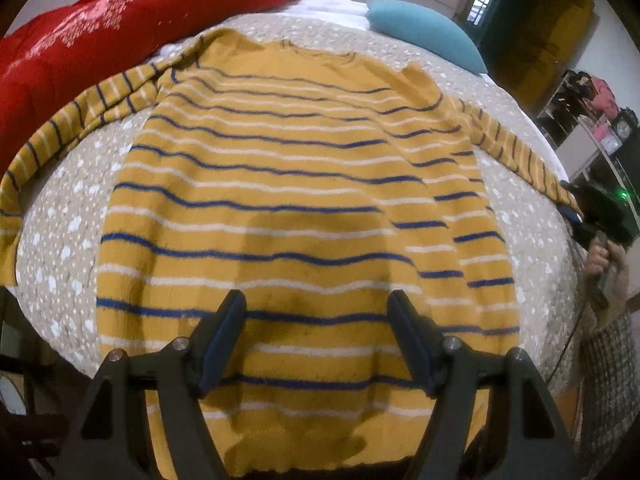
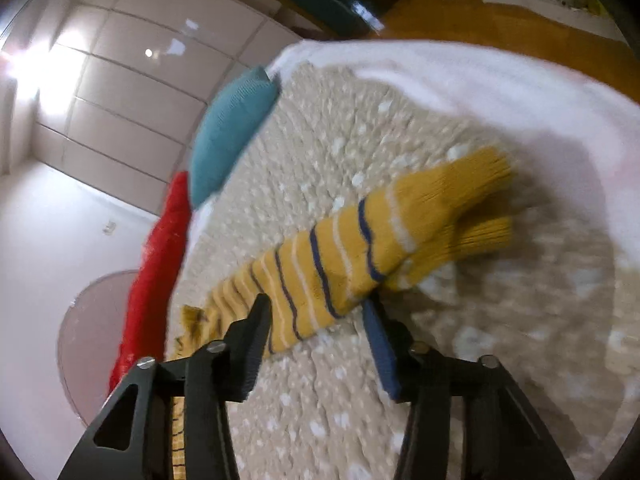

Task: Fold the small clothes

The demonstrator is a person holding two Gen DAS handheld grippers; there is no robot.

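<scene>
A small mustard-yellow sweater (image 1: 280, 184) with blue and white stripes lies flat on the bed, both sleeves spread out to the sides. My left gripper (image 1: 318, 300) is open and hovers over the sweater's lower hem, holding nothing. My right gripper (image 2: 316, 304) is open, with its fingers either side of the right sleeve (image 2: 360, 248) near the ribbed cuff (image 2: 476, 184). The right gripper also shows in the left wrist view (image 1: 592, 216) at the sleeve's end, held by a hand.
The bed has a beige cover with white speckles (image 1: 72, 240). A red pillow (image 1: 100, 40) and a teal cushion (image 1: 428, 32) lie at the head. A white sheet (image 2: 480, 80) lies at the bed's edge. A shelf with clutter (image 1: 592, 120) stands right.
</scene>
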